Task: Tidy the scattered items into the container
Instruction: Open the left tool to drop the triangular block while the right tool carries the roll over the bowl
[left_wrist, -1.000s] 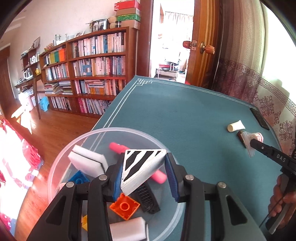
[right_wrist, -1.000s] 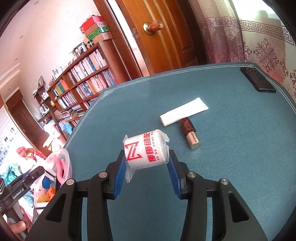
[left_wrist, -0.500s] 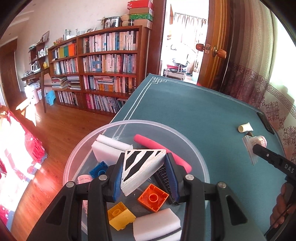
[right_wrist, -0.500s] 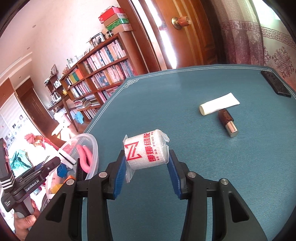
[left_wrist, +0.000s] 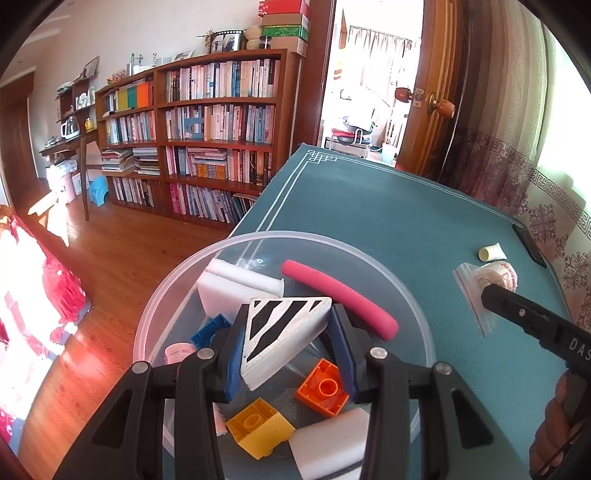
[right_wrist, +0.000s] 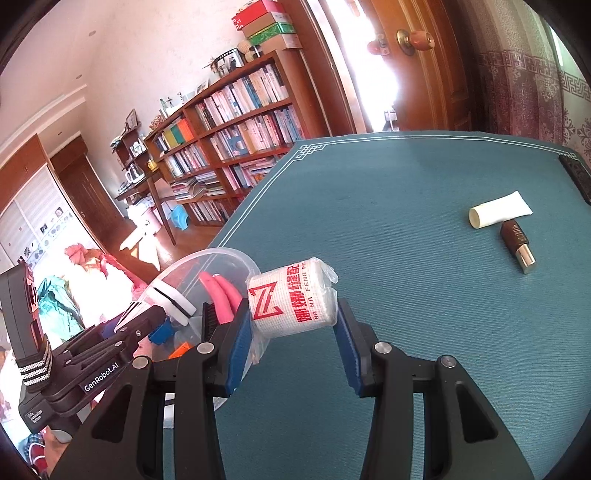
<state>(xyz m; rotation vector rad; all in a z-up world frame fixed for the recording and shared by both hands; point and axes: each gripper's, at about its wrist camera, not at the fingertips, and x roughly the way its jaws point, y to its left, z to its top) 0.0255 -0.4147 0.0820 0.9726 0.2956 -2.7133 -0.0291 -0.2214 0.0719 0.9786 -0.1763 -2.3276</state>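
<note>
Container (left_wrist: 177, 280): clear round tub, sits at the table's (left_wrist: 388, 206) left edge, part of its rim near or past that edge, wooden floor (left_wrist: 122, 251) below. We read the placement as a drop target reachable by both claws.

Left claw (left_wrist: 286, 332) hangs over the tub's open mouth, pads clamped on the striped wedge (left_wrist: 284, 328). We judge it is held there so a release drops it straight in. Beneath lie a white foam block (left_wrist: 232, 288), a pink foam stick (left_wrist: 340, 299), a blue brick (left_wrist: 207, 330), an orange brick (left_wrist: 321, 391) and a yellow brick (left_wrist: 258, 428). The floor of the tub is crowded but the middle is open enough.

Right claw (right_wrist: 293, 325) is clamped on the bagged white roll (right_wrist: 295, 299), held just beside the tub's right rim, above the table. We take it as queued for its turn.

Room: wide bare cloth to the right of the tub. White tube (right_wrist: 498, 214) and brown bottle (right_wrist: 517, 243) lie touching, well apart from the tub, near the far right edge, not yet collected. A dark flat object (right_wrist: 574, 177) lies at that edge.

Risk, our judgement: both claws crowd one rim, and a nudge leftward could tip the tub off.
</note>
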